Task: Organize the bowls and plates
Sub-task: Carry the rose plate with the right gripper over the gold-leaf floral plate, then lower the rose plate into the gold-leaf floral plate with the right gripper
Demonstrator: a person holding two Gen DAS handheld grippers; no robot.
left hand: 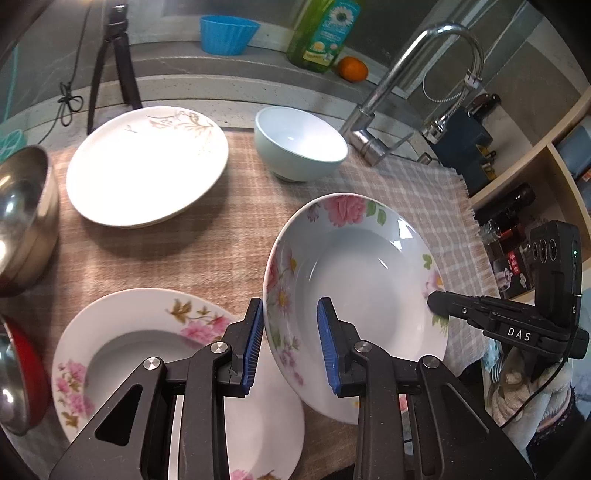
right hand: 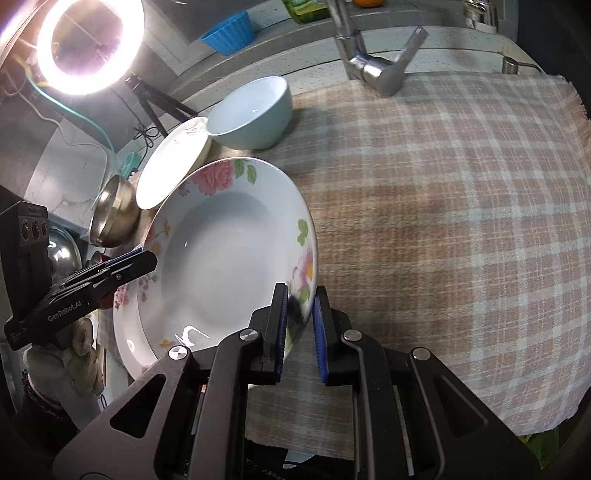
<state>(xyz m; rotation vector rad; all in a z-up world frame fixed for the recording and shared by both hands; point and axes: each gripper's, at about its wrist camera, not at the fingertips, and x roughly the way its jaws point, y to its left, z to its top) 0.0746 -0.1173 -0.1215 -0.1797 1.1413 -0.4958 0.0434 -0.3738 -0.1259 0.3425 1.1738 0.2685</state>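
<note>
A deep plate with pink flowers (left hand: 362, 266) hangs tilted above the checked cloth, held from both sides. My left gripper (left hand: 291, 328) is shut on its near left rim, one blue pad outside and one inside the well. My right gripper (right hand: 299, 314) is shut on the opposite rim, and its black finger shows at the plate's edge in the left wrist view (left hand: 434, 304). A second flowered deep plate (left hand: 129, 350) lies on the cloth below. Farther back are a white plate with a brown motif (left hand: 147, 166) and a pale blue bowl (left hand: 299, 144).
A steel bowl (left hand: 22, 218) and a red-rimmed steel dish (left hand: 14, 376) sit at the left edge. The faucet (left hand: 406, 85) rises behind the bowl. A tripod (left hand: 114, 62), blue cup (left hand: 227, 33), soap bottle (left hand: 321, 33) and orange (left hand: 352, 68) line the back. Shelves (left hand: 535, 184) stand right.
</note>
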